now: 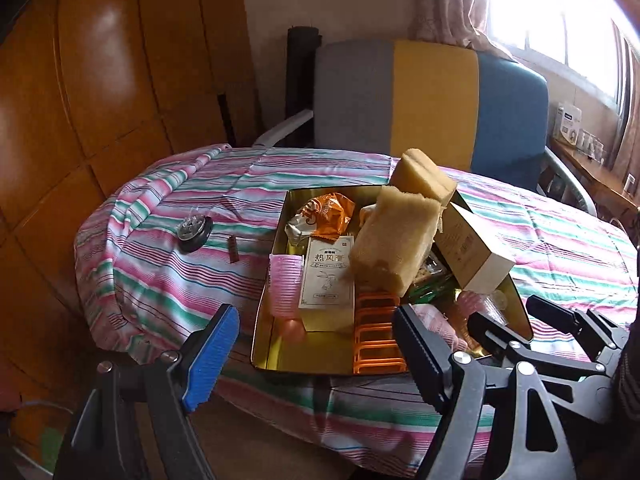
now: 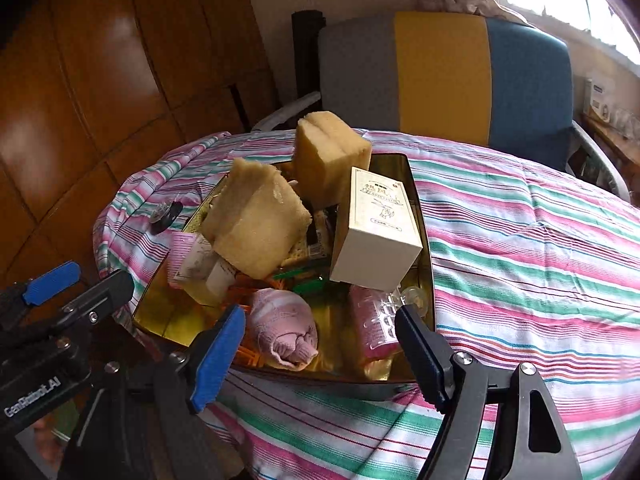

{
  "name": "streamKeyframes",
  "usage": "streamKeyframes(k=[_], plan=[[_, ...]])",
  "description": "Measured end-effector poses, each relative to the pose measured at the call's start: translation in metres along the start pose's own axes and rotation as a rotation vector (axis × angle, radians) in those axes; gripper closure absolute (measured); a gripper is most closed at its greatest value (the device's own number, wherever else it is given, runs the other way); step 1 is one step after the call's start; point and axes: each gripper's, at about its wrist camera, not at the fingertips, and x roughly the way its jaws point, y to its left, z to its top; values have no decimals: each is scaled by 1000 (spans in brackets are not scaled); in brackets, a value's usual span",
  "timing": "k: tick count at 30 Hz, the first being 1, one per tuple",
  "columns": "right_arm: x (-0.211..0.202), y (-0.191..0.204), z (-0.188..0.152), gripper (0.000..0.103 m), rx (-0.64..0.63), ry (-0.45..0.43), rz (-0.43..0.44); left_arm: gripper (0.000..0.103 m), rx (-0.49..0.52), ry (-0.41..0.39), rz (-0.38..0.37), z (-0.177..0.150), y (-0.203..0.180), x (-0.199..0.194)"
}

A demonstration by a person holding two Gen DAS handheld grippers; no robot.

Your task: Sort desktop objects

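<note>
Both grippers hang with jaws apart and empty at the near edge of the bench: left gripper (image 1: 316, 356), right gripper (image 2: 320, 354). Most clutter already sits heaped in the gold tin (image 2: 424, 248). Two sponge blocks (image 2: 256, 224) and a tilted white box (image 2: 376, 232) lean loosely, so a nudge could topple them out. A dark round object (image 1: 194, 232), possibly a lid, lies on the striped cloth (image 1: 160, 280) well left of the tin

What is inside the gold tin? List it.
In the tin: two sponges, two cream boxes, pink sock, orange rack, orange packet, pink rollers. Whatever lies under the sponges and boxes is covered.
</note>
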Motion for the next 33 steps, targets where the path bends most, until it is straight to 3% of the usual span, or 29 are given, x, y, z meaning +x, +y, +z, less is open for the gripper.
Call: streamKeyframes(k=[4, 8, 22, 27, 33], plan=[[-4, 5, -1, 25, -13, -9, 4, 24, 16, -2, 103, 1, -3, -4], [-7, 9, -3, 24, -25, -13, 4, 28, -8, 5, 72, 0, -1, -10], [-9, 17, -5, 22, -52, -15, -9, 28, -46, 4, -6, 5, 1, -27], [-6, 19, -8, 22, -59, -5, -18, 28, -59, 14, -13, 6, 4, -33], [-9, 23, -9, 22, -70, -11, -38, 28, -72, 2, 29, 7, 11, -43]])
